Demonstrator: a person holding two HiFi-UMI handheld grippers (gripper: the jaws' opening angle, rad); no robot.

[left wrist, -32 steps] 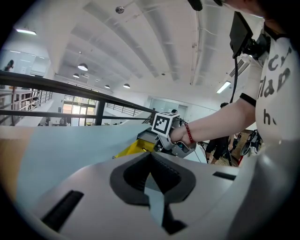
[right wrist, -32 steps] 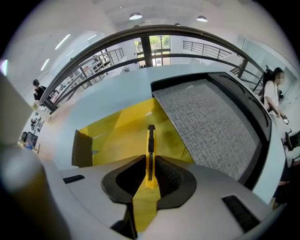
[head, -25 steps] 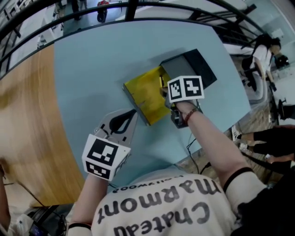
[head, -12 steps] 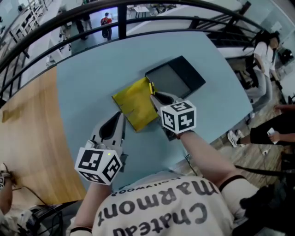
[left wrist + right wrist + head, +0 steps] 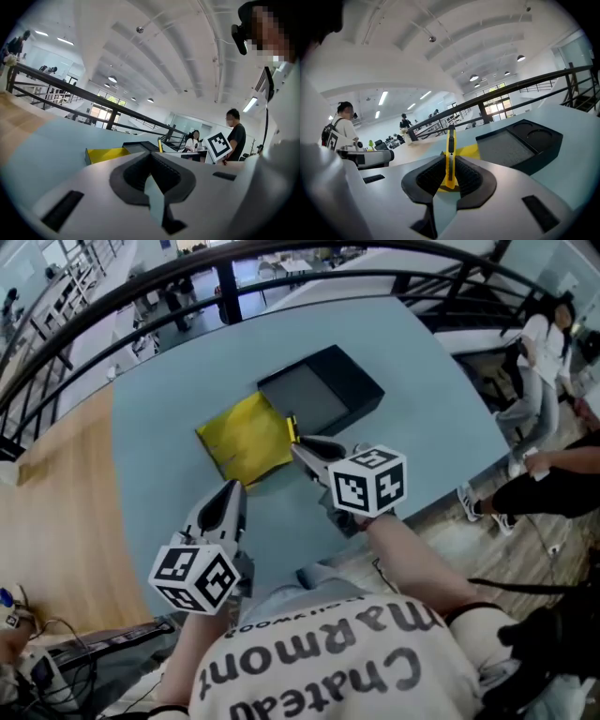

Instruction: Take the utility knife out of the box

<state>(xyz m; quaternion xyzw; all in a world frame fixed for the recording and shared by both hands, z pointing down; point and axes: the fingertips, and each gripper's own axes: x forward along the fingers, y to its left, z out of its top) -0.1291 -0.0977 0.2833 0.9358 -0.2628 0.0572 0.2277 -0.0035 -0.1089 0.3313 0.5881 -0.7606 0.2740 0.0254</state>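
Observation:
My right gripper [image 5: 300,450] is shut on a yellow utility knife [image 5: 293,430], held in the air over the near edge of the yellow box part [image 5: 242,440]. The black box tray [image 5: 319,390] lies beyond it on the blue table. In the right gripper view the knife [image 5: 450,150] stands upright between the jaws of the right gripper [image 5: 450,163], with the black tray [image 5: 520,145] to the right. My left gripper [image 5: 232,493] is shut on nothing, hovering nearer to me and left of the yellow part [image 5: 105,153].
The round blue table [image 5: 169,381] ends in a wooden floor [image 5: 56,521] on the left. A black railing [image 5: 281,277] curves behind the table. People sit and stand at the right, beyond the table's edge [image 5: 548,474].
The right gripper has lifted the knife up and back out of the black tray toward me. The left gripper has risen and drawn back from the yellow part too.

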